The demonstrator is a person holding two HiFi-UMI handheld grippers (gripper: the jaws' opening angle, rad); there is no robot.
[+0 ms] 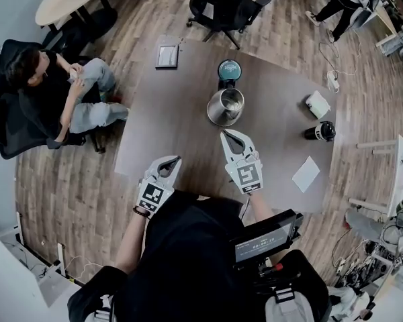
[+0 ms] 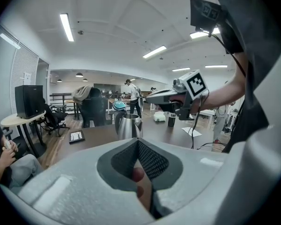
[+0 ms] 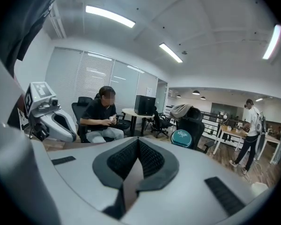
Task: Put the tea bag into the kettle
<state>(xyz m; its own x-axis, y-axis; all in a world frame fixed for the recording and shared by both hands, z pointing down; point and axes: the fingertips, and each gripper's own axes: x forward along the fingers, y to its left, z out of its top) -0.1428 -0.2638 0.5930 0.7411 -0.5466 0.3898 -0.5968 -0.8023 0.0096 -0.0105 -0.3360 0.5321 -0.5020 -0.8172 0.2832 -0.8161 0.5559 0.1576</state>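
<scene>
Left gripper, fingers together, hangs farther back from kettle; right gripper, fingers pressed together, tea bag not discernible, points at kettle from just short.

No word or number can be read with certainty anywhere in these views. The teal lid carries white script lettering that is too small and blurred to make out, and the dark screen low in the head view shows 1 line of pale digits split by colons, too fine to tell apart. The only clear signs are the black-and-white square markers, 1 on the cube of the left gripper and 1 on the cube of the right gripper, which are coded block patterns without letters or figures
</scene>
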